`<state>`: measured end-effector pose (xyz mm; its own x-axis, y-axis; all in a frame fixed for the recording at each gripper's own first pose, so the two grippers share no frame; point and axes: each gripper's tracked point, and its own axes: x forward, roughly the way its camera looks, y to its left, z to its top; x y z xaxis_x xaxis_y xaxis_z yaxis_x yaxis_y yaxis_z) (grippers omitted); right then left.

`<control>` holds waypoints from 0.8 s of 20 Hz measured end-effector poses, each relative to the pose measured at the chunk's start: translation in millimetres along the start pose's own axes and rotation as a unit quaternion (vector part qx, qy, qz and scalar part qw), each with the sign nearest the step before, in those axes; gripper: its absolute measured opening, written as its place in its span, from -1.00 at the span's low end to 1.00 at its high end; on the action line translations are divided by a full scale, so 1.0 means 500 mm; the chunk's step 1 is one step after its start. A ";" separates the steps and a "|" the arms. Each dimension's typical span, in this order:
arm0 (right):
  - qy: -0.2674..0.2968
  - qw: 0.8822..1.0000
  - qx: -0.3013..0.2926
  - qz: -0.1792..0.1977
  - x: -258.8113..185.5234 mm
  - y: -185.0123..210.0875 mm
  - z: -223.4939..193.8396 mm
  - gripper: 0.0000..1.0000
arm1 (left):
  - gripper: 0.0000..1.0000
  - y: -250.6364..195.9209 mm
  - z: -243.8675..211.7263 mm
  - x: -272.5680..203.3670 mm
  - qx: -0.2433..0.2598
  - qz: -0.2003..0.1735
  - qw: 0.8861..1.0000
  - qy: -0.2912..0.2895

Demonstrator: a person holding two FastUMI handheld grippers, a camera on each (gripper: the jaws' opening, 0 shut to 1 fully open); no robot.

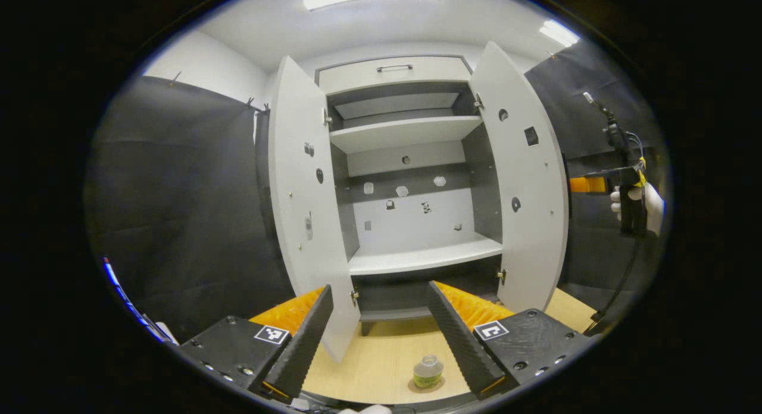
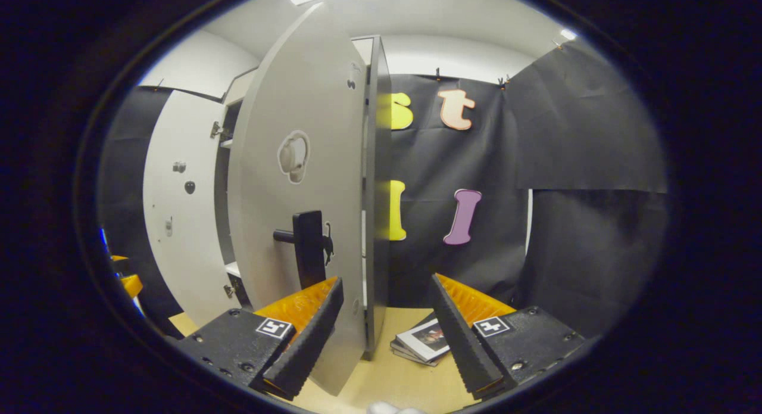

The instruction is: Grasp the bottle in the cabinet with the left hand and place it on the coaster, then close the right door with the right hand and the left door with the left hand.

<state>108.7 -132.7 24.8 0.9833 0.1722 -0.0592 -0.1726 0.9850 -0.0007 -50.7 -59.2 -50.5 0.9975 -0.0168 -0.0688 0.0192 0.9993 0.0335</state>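
A small bottle (image 1: 427, 370) with a green label stands upright on a round brown coaster (image 1: 442, 386) on the wooden table, in front of the cabinet. My left gripper (image 1: 378, 289) is open above it, touching nothing. Both grey doors stand open: the left door (image 1: 300, 205) and the right door (image 1: 524, 181). Farther off, a gloved hand holds my right gripper (image 1: 580, 184) behind the right door. In the right gripper view my right gripper (image 2: 387, 280) is open, facing the right door's outer face (image 2: 297, 181) with its black handle (image 2: 309, 247); the door's edge stands between the fingers.
The cabinet's shelves (image 1: 422, 256) are bare, with a drawer (image 1: 393, 71) on top. A stack of magazines (image 2: 425, 341) lies on the wooden table (image 2: 405, 372) beside the cabinet. Black cloth walls close in both sides.
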 end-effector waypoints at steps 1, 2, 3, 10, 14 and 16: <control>0.000 1.000 -0.007 0.004 0.002 0.019 0.001 0.92 | 0.94 0.007 -0.001 0.004 0.000 0.001 1.000 0.000; -0.002 1.000 -0.014 0.005 0.006 0.037 0.004 0.92 | 0.94 0.017 -0.002 0.009 0.000 0.003 1.000 0.000; -0.002 1.000 -0.021 0.006 0.009 0.057 0.003 0.90 | 0.94 0.027 -0.002 0.014 -0.001 0.004 1.000 0.001; -0.009 0.999 -0.042 0.026 0.060 0.188 -0.001 0.90 | 0.94 0.111 -0.016 0.037 -0.007 0.015 1.000 0.007; -0.012 0.998 -0.026 0.052 0.061 0.250 -0.008 0.94 | 0.96 0.140 -0.017 0.053 -0.006 0.021 1.000 0.009; -0.017 0.999 -0.020 0.036 0.060 0.249 -0.005 0.94 | 0.94 0.148 -0.017 0.056 -0.008 0.020 1.000 0.007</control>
<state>116.8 -5.1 20.6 0.9695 0.2436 -0.0261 -0.2444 0.9689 -0.0379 -21.9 14.5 -58.4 0.9964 0.0228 -0.0819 -0.0212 0.9996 0.0203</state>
